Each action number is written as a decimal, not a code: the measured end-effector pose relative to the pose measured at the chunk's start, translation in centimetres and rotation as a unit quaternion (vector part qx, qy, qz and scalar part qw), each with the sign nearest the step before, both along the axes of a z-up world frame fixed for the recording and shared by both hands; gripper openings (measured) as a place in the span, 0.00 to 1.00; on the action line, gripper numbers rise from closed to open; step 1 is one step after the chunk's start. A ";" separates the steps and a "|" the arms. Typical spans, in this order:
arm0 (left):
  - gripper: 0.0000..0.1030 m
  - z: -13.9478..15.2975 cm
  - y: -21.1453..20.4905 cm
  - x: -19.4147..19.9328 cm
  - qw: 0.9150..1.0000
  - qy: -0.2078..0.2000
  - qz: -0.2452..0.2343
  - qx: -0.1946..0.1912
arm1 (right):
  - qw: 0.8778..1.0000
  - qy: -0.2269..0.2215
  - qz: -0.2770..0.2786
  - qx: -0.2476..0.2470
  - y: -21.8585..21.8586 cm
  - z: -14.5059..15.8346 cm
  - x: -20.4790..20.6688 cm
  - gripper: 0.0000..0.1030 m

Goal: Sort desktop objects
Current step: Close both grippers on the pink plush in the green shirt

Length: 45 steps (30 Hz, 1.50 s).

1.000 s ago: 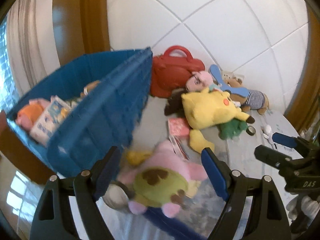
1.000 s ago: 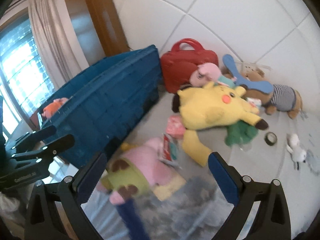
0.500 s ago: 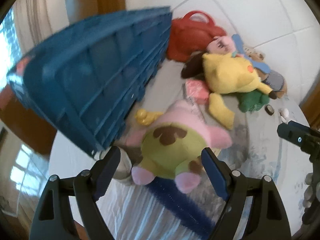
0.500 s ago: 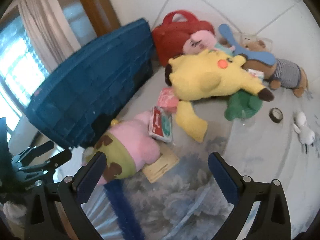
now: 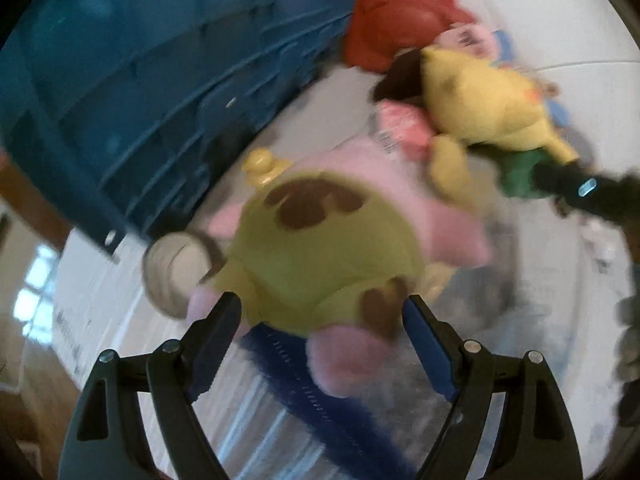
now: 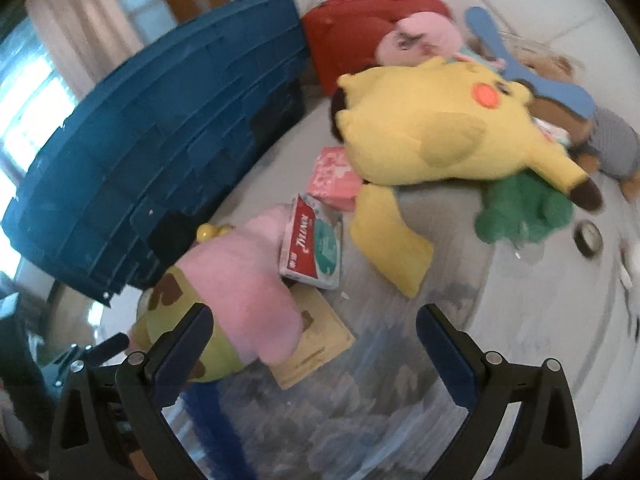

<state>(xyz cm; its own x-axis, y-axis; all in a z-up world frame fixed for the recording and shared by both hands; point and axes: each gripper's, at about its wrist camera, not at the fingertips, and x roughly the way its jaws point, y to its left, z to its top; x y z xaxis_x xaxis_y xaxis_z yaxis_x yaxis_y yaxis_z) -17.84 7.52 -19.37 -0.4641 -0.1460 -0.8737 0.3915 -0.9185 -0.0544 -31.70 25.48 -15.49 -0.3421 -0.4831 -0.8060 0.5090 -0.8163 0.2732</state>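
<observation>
A pink plush with a green back and brown patches lies on the table in front of the blue crate. My left gripper is open, its jaws on either side of the plush's near end, not closed on it. The plush also shows in the right wrist view. My right gripper is open and empty, hovering above a flat tan box. A red-and-green tissue pack leans on the plush. The crate stands to the left.
A big yellow plush, a pink box, a green plush, a red bag, a pink-headed doll and a striped bear crowd the back. A tape roll lies right. A dark blue strip lies under the plush.
My left gripper has moved down and forward, so the pink-and-green plush now sits between its jaws. My right gripper has also lowered closer to the table. The view is blurred.
</observation>
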 end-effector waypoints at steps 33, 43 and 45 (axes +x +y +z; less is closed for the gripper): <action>0.99 -1.3 -5.0 3.7 0.998 -0.001 0.058 -0.031 | 0.969 -0.143 0.202 -0.011 -7.3 -8.8 -3.0 1.00; 0.99 -1.7 -3.9 1.5 1.000 0.010 0.010 -0.012 | 0.974 -0.155 0.154 -0.067 -2.7 -9.9 -0.9 1.00; 1.00 -2.0 -4.1 1.0 1.000 0.014 0.004 -0.003 | 0.975 -0.146 0.148 -0.074 -2.9 -9.8 -0.3 1.00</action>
<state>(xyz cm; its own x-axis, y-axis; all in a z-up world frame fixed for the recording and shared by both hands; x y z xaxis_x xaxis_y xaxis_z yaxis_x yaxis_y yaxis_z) -16.82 3.45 -21.41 -0.4880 -0.1556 -0.8589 0.3969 -0.9159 -0.0596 -32.04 22.59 -25.24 0.0644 -0.6448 -0.7617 0.5995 -0.5852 0.5461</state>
